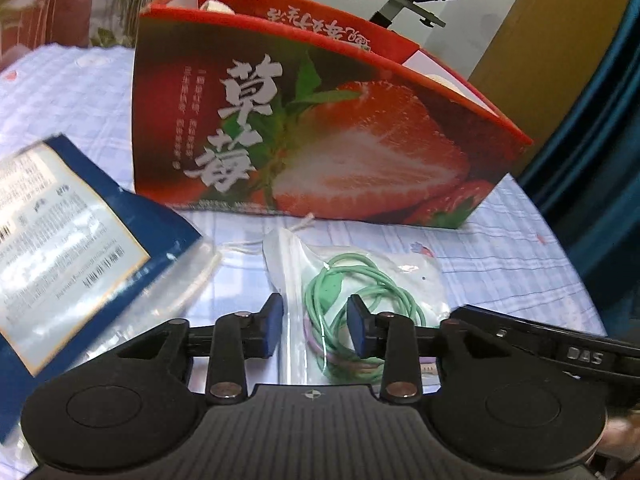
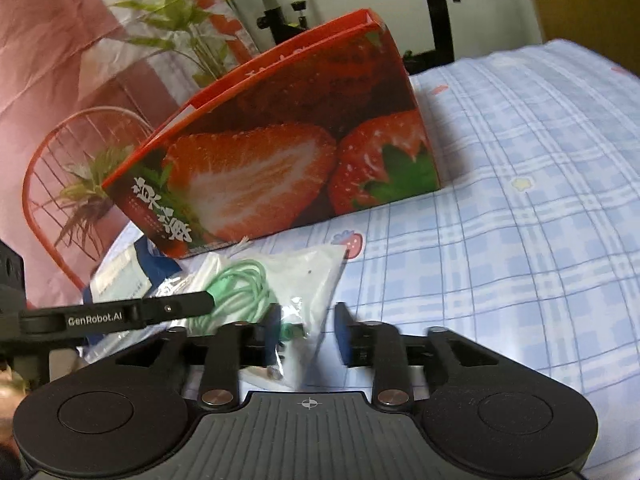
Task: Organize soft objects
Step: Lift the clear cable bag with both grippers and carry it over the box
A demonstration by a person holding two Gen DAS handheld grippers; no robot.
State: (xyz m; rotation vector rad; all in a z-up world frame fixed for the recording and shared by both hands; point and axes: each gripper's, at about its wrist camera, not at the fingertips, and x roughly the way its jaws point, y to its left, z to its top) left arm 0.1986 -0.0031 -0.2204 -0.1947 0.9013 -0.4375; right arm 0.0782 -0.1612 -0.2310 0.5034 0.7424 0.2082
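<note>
A clear plastic bag with a coiled green cable inside lies on the blue plaid cloth, in front of a red strawberry-printed box. My left gripper is open, its blue pads either side of the bag's near part without pressing it. In the right wrist view the same bag and the cable lie just ahead. My right gripper is open with the bag's near corner between its pads. Each gripper reaches in from the side in the other's view.
A blue foil pouch with a white label lies left of the bag. The open box holds white items. A red wire chair and a plant stand beyond the cloth's edge. Bare plaid cloth stretches to the right.
</note>
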